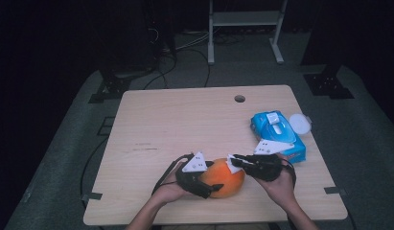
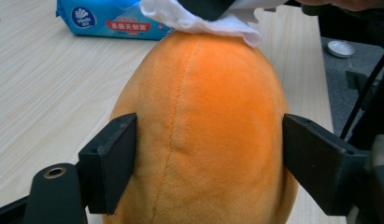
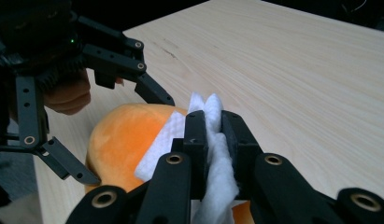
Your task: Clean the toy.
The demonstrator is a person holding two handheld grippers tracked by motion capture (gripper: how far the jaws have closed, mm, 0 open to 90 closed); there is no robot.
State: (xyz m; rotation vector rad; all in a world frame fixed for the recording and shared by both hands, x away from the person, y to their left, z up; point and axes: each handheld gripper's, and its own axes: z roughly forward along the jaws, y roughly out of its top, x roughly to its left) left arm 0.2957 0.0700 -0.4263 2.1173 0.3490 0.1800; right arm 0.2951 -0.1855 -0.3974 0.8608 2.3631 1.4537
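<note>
An orange plush toy [image 1: 226, 179] lies near the table's front edge. My left gripper [image 1: 214, 176] grips it from the left; in the left gripper view its two black jaws press against the toy's [image 2: 203, 130] sides. My right gripper [image 1: 234, 161] comes in from the right, shut on a white wet wipe [image 1: 231, 166] that rests on the toy's top end. In the right gripper view the wipe [image 3: 213, 140] is pinched between the jaws and drapes over the orange plush [image 3: 115, 140], with the left gripper [image 3: 129, 140] spread around it.
A blue pack of wet wipes [image 1: 279, 135] lies to the right of the hands, its flap up, with a round white lid [image 1: 300, 123] beside it. The wooden table [image 1: 185, 120] has a cable hole [image 1: 239, 98] at the back. A metal stand [image 1: 245, 19] is beyond.
</note>
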